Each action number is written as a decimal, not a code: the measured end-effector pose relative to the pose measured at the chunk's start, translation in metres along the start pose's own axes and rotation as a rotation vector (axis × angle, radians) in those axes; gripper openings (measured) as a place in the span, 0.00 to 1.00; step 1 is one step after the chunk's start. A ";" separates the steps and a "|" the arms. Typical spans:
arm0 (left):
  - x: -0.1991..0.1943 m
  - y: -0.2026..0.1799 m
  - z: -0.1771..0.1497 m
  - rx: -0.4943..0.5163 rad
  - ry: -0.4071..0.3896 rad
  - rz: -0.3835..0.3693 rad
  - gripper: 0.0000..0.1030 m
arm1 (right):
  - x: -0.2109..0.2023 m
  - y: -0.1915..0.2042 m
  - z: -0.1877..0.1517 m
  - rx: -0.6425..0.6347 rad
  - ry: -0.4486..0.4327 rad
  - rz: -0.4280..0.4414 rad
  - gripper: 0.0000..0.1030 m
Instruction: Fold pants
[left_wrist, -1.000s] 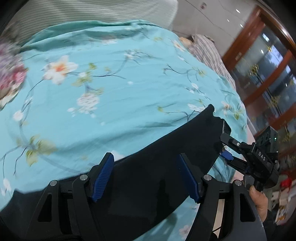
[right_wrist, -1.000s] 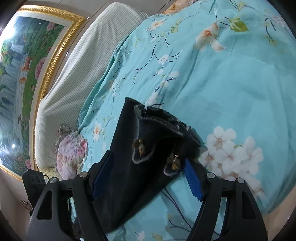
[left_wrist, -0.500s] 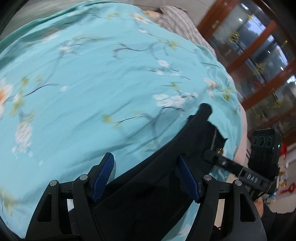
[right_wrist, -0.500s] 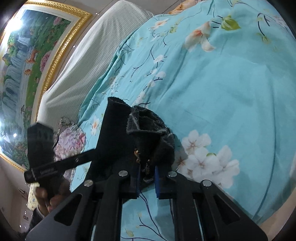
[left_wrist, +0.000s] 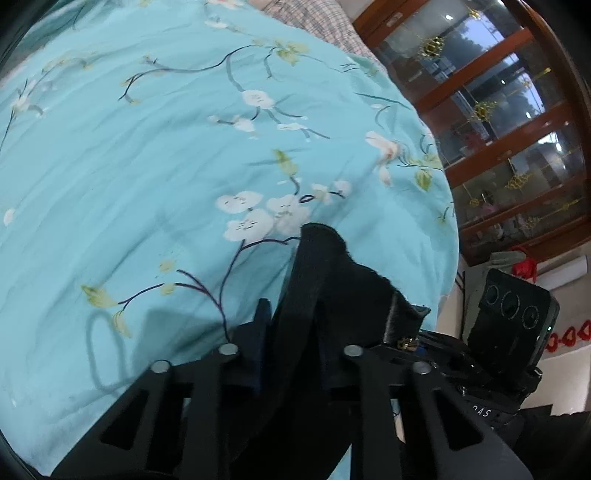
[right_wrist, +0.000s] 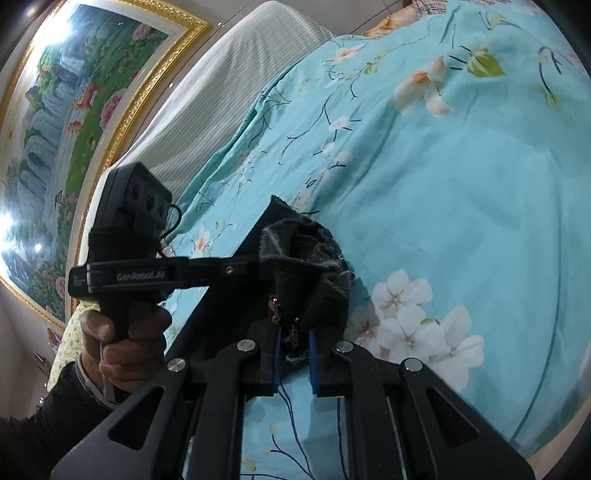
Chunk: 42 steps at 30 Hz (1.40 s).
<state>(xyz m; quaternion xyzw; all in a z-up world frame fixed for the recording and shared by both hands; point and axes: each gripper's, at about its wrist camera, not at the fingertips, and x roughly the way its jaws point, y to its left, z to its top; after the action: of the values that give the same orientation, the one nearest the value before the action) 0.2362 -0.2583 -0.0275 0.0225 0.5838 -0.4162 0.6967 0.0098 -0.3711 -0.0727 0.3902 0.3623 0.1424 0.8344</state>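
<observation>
The black pants (left_wrist: 325, 280) lie on a turquoise floral bedsheet (left_wrist: 147, 166). In the left wrist view my left gripper (left_wrist: 291, 354) is shut on a fold of the pants' edge, which sticks up between the fingers. In the right wrist view my right gripper (right_wrist: 293, 350) is shut on the frayed, buttoned end of the pants (right_wrist: 310, 266), bunched above its blue pads (right_wrist: 313, 363). The left gripper (right_wrist: 255, 267) also shows there, clamped on the same bunch from the left. The right gripper's body (left_wrist: 513, 325) sits just right of the left one.
A striped grey headboard cushion (right_wrist: 207, 110) and a gold-framed painting (right_wrist: 66, 122) stand behind the bed. A wooden glass cabinet (left_wrist: 517, 129) stands past the bed's far edge. A plaid pillow (left_wrist: 314, 22) lies at the top.
Both grippers have closed on the pants: the right one half a second ago, the left one since then. The left gripper has moved along the pants toward the right gripper's end.
</observation>
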 end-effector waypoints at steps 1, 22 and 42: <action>-0.003 -0.003 -0.002 0.020 -0.018 0.005 0.14 | 0.000 0.001 0.000 -0.005 0.000 -0.002 0.12; -0.147 -0.005 -0.079 0.013 -0.311 -0.036 0.09 | -0.002 0.092 0.003 -0.165 0.046 0.272 0.12; -0.172 0.080 -0.214 -0.213 -0.391 0.042 0.07 | 0.090 0.164 -0.070 -0.296 0.326 0.292 0.12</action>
<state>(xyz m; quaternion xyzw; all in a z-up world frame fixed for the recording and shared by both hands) 0.1191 -0.0001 0.0116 -0.1200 0.4777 -0.3341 0.8036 0.0296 -0.1782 -0.0238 0.2840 0.4072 0.3738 0.7835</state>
